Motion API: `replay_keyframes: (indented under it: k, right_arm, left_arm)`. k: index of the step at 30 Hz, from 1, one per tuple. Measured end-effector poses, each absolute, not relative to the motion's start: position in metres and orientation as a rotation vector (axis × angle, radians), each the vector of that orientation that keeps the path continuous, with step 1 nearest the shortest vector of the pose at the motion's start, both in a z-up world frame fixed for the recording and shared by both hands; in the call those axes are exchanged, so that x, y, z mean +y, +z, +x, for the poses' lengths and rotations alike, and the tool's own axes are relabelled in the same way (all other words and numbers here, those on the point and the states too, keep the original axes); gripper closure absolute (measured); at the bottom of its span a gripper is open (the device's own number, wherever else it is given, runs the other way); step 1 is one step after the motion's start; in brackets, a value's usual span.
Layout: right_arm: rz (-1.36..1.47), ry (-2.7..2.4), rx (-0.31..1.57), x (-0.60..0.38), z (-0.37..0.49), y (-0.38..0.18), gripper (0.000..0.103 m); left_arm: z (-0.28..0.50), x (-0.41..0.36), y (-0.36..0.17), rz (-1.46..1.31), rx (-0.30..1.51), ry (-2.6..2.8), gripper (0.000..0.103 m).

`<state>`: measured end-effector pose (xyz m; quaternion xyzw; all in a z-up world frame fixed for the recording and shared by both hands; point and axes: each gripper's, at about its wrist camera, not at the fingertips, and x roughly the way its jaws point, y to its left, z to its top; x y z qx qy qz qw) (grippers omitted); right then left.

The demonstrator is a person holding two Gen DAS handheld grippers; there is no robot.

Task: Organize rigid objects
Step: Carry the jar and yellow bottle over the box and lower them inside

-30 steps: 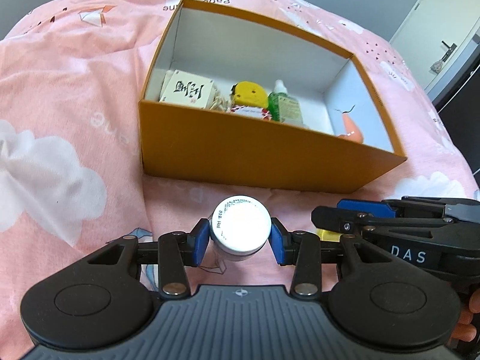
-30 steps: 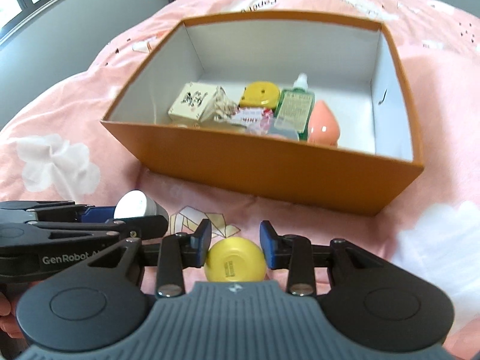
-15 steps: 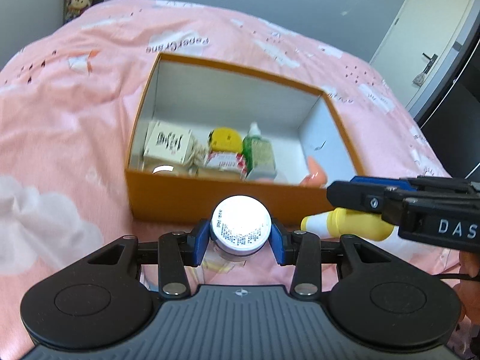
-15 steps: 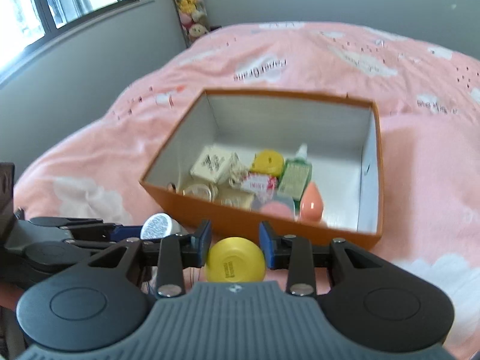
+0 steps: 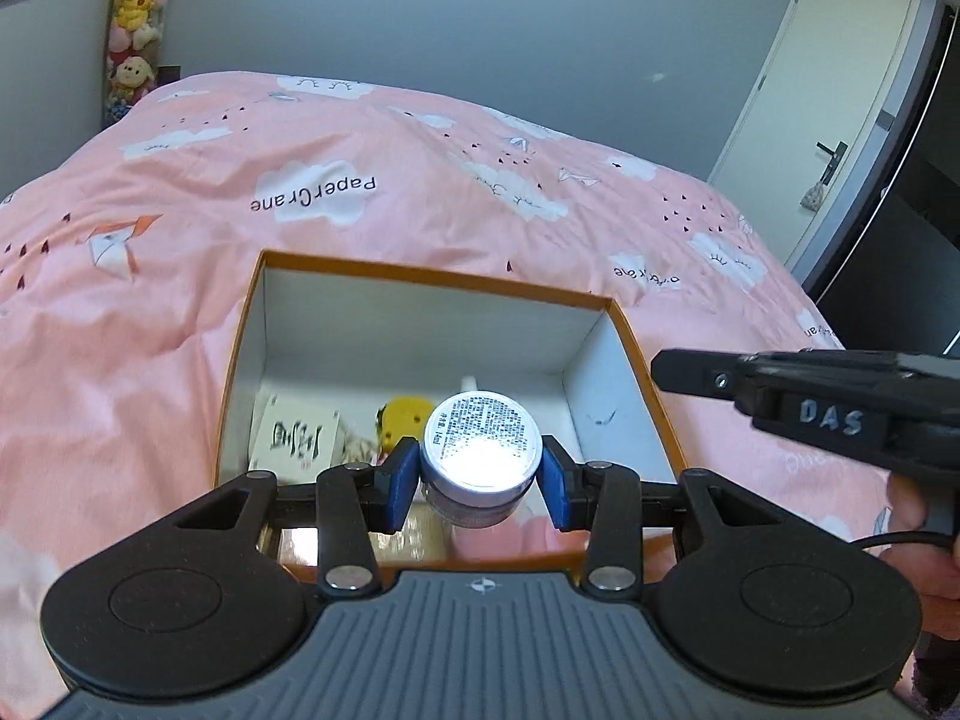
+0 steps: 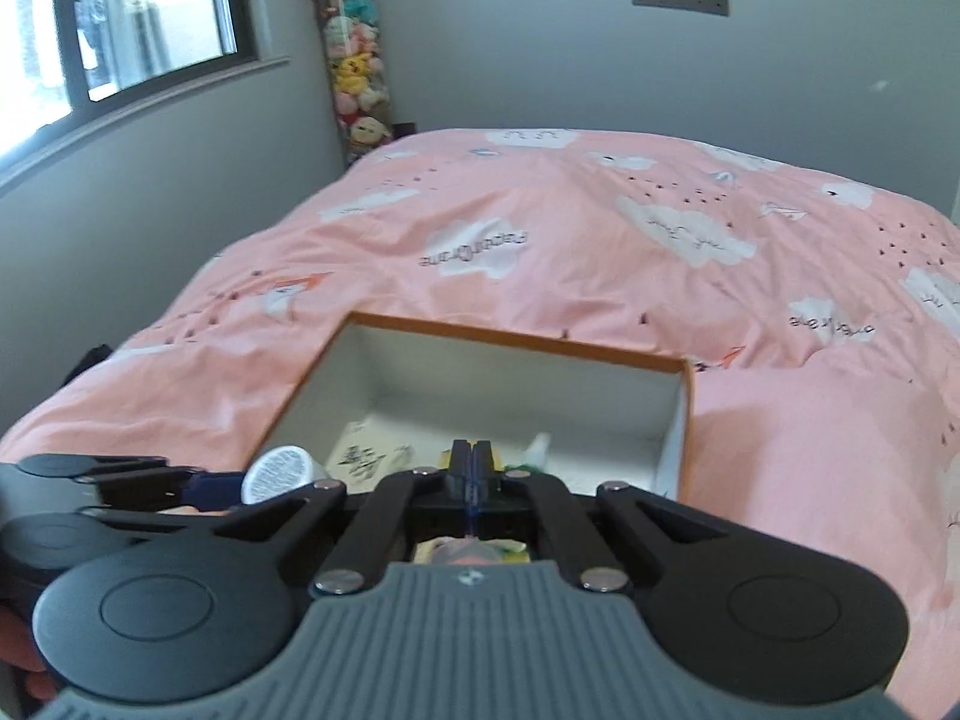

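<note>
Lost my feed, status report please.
Left gripper shut on white-capped jar, over orange box. Right gripper shut, holding nothing. Nothing in the way.

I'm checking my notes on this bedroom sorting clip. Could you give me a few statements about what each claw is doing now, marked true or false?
1. The left claw grips a small round jar. True.
2. The right claw holds a yellow ball. False: its fingers are shut together on nothing.
3. The jar is over the open orange box. True.
4. The box stands on a wooden table. False: it rests on a pink bedspread.
5. The box has nothing in it. False: a white printed carton and a yellow item lie inside.
</note>
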<state>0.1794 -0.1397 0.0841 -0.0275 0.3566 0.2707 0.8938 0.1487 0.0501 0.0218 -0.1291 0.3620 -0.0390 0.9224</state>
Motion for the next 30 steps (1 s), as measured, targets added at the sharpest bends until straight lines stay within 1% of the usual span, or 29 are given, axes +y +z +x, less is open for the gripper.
replay_keyframes:
  k: [6, 8, 10, 12, 15, 17, 19, 22, 30]
  right_arm:
    - [-0.079, 0.599, 0.791, -0.136, 0.183, 0.072, 0.103]
    - [-0.061, 0.634, 0.823, -0.136, 0.176, 0.063, 0.1]
    - [-0.045, 0.648, 0.856, -0.136, 0.168, 0.052, 0.1]
    - [-0.022, 0.657, 0.896, -0.138, 0.159, 0.041, 0.097]
    - [-0.002, 0.634, 0.986, -0.139, 0.148, 0.018, 0.089]
    - [0.008, 0.59, 1.057, -0.141, 0.142, -0.002, 0.073]
    - [0.021, 0.539, 1.138, -0.143, 0.139, -0.025, 0.071]
    - [0.041, 0.468, 1.25, -0.145, 0.138, -0.055, 0.065]
    - [0.116, 0.434, 1.353, -0.14, 0.149, -0.094, 0.065]
  left_arm:
    - [0.143, 0.057, 0.019, -0.261, 0.763, -0.12, 0.055]
    - [0.138, 0.058, 0.014, -0.263, 0.78, -0.126, 0.055]
    - [0.131, 0.057, 0.011, -0.261, 0.791, -0.137, 0.055]
    - [0.124, 0.054, 0.005, -0.259, 0.811, -0.152, 0.055]
    - [0.115, 0.05, -0.006, -0.26, 0.848, -0.167, 0.055]
    - [0.112, 0.048, -0.016, -0.266, 0.881, -0.168, 0.055]
    - [0.112, 0.048, -0.028, -0.276, 0.918, -0.158, 0.055]
    - [0.113, 0.048, -0.04, -0.28, 0.95, -0.146, 0.055]
    - [0.115, 0.044, -0.047, -0.271, 0.965, -0.136, 0.055]
